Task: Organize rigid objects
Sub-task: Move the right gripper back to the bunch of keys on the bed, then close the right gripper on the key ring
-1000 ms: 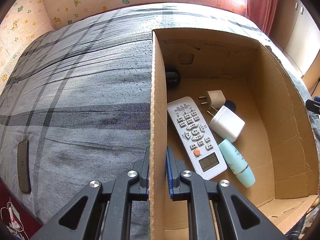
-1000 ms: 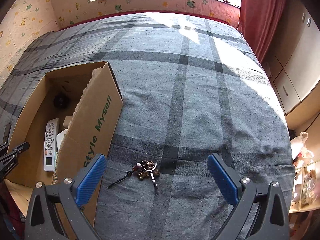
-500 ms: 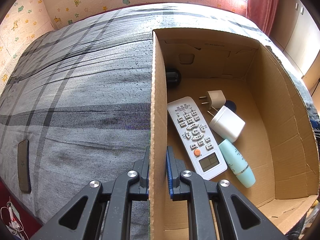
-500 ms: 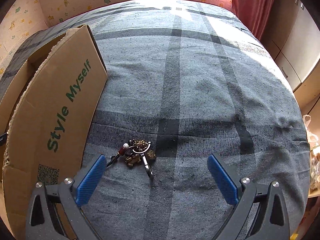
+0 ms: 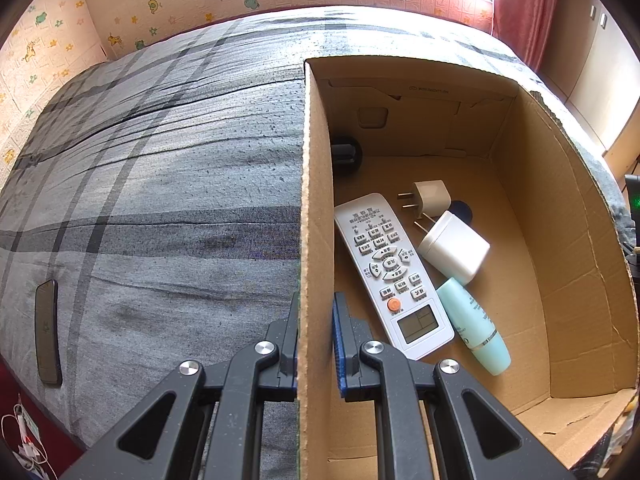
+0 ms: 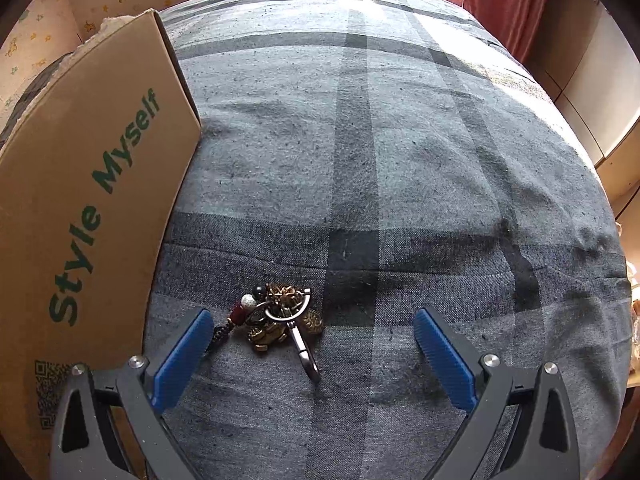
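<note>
Cardboard box [image 6: 92, 184] wall reads "Style Myself" in green beside a keychain [image 6: 280, 320].

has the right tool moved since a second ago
Yes. The right tool has dropped toward the bed: the keychain and the cardboard box wall beside it now look far larger, and the keychain lies between its open fingers.

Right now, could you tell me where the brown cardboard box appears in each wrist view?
Left wrist: brown cardboard box fills the right half, its near wall clamped in the left gripper.
Right wrist: its printed outer wall stands at the left edge.
Shared landmark: grey plaid bedspread.
</note>
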